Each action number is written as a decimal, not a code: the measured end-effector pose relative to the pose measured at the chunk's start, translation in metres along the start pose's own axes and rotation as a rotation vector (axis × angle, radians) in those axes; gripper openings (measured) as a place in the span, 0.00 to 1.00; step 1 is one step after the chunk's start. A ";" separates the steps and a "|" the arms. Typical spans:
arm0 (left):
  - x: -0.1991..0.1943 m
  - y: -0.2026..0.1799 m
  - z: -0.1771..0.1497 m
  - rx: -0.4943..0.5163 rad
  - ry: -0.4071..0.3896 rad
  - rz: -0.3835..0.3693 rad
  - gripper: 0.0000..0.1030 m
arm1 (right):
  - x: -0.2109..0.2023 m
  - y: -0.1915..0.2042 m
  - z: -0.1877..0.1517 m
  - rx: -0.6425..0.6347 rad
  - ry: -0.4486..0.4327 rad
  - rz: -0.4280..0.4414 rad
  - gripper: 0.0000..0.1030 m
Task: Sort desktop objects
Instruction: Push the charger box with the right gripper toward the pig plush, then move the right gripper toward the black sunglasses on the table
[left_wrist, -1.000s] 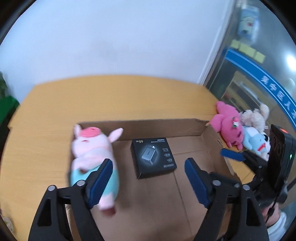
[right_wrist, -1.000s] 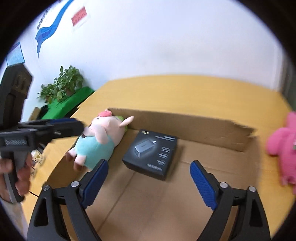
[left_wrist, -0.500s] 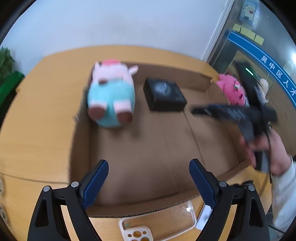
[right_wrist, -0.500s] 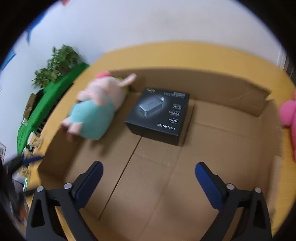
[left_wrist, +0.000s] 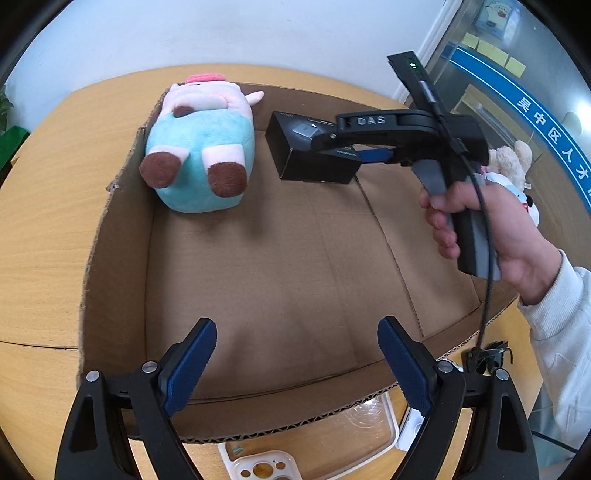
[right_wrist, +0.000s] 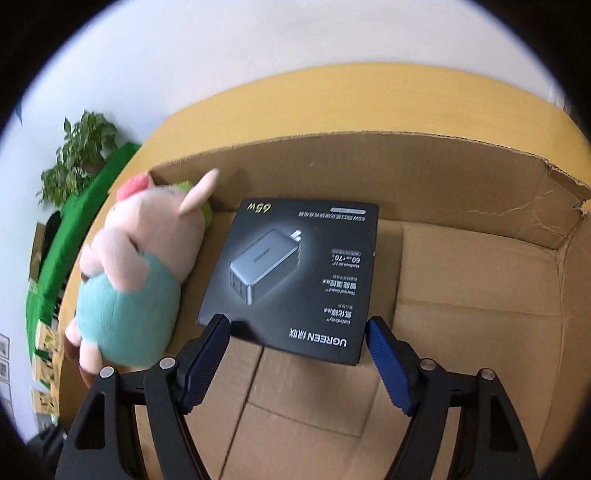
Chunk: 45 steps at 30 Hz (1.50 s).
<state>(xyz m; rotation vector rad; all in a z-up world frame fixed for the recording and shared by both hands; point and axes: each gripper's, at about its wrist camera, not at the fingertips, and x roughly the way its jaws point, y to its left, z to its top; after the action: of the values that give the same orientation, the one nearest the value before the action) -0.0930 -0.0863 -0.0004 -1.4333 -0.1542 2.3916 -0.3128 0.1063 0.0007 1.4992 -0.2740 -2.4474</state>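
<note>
Inside the cardboard box (right_wrist: 480, 192) beside the plush pig (right_wrist: 136, 280) lay the charger box (right_wrist: 295, 273) | right gripper (right_wrist: 297, 360) spread, straddling its near edge | left gripper (left_wrist: 295, 365) spread, empty | judged stiff, light, slick (grip opposite side faces).

The right gripper (left_wrist: 354, 147) covers part of the charger box (left_wrist: 310, 155), hiding its own fingertips behind its body. Below the cardboard box (left_wrist: 110, 258), the phone case (left_wrist: 266, 467) is cut off. The plush pig (right_wrist: 136, 277) is blurred.
</note>
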 end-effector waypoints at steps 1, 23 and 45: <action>0.004 -0.001 0.001 0.003 0.004 -0.002 0.87 | 0.002 0.000 0.001 -0.001 -0.002 -0.005 0.74; 0.022 -0.015 0.005 0.025 0.008 0.045 0.87 | 0.000 0.032 -0.013 -0.043 0.077 -0.037 0.74; 0.015 -0.015 -0.001 0.002 -0.006 0.045 0.87 | -0.125 0.004 -0.119 -0.125 -0.040 -0.014 0.76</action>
<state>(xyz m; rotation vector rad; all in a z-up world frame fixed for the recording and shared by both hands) -0.0952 -0.0673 -0.0088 -1.4435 -0.1220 2.4319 -0.1511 0.1384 0.0540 1.4057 -0.1154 -2.4585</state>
